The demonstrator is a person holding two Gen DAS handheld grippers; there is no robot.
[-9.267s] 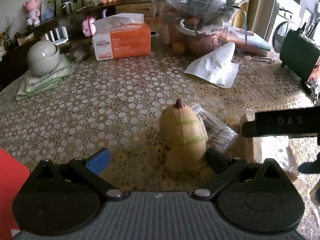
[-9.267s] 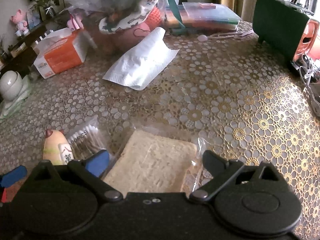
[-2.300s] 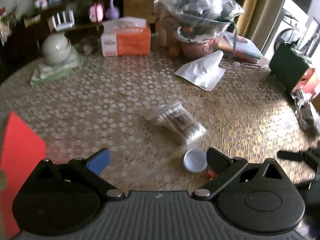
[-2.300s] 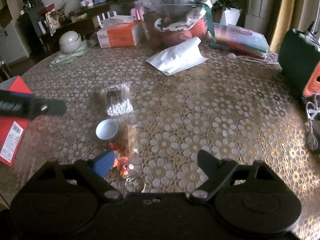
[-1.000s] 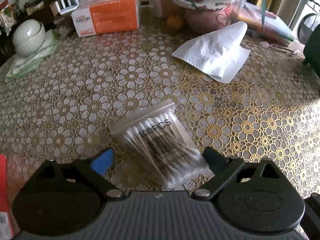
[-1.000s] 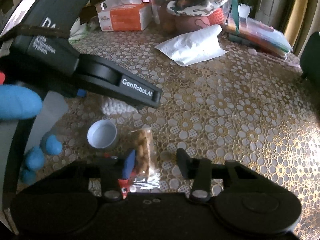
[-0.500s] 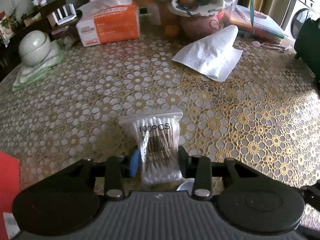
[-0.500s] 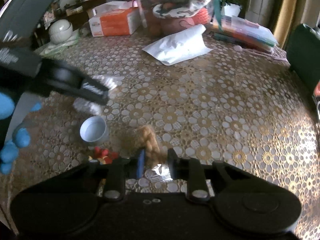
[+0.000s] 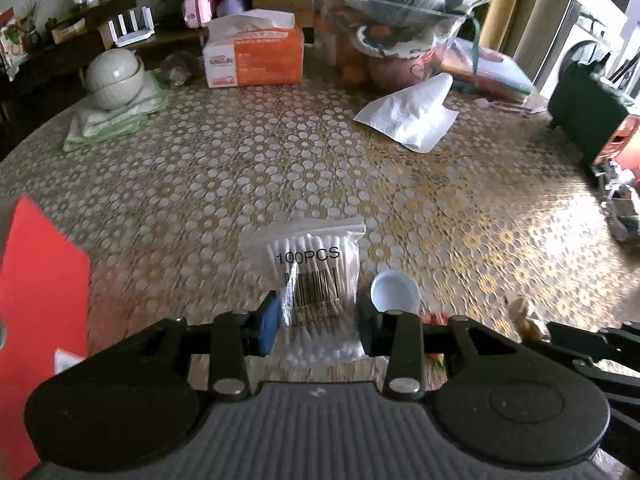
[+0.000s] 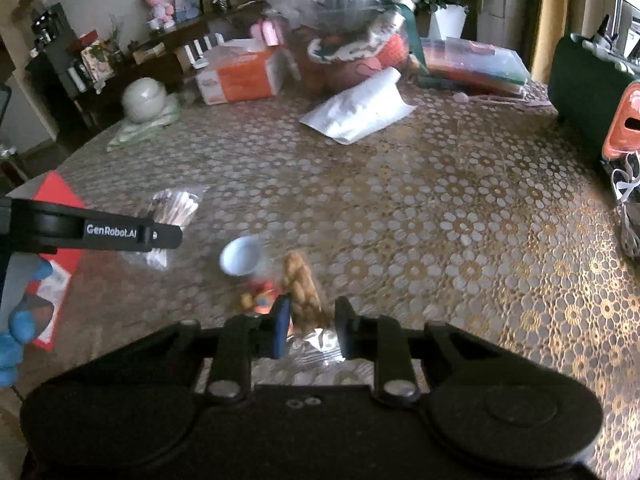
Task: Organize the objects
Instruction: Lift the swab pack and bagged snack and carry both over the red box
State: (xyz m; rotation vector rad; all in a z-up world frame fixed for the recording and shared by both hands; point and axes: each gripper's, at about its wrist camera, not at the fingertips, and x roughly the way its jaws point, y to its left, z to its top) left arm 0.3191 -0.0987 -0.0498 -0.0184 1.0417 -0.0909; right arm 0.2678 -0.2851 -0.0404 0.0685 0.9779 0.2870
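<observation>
Over the cluttered table's gold-flowered cloth (image 9: pixel 360 168), my left gripper (image 9: pixel 316 322) pinches the cotton-swab bag (image 9: pixel 316 280) at lower centre and my right gripper (image 10: pixel 310 326) clamps the twisted-pastry packet (image 10: pixel 302 290) by its crinkled foil end, so either slick wrapper may slip free.

Dark shelf (image 10: pixel 72 64) behind gold-patterned table (image 10: pixel 460 208).

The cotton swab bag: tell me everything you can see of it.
The cotton swab bag is a clear plastic pouch with a sealed top strip, packed with white-tipped swabs. It carries the print "100PCS" and a black barcode. It stands upright, top edge away from the camera, pinched at its lower half in the left claw, whose fingers press both sides. The right wrist view shows it held clear above the patterned tablecloth.
</observation>
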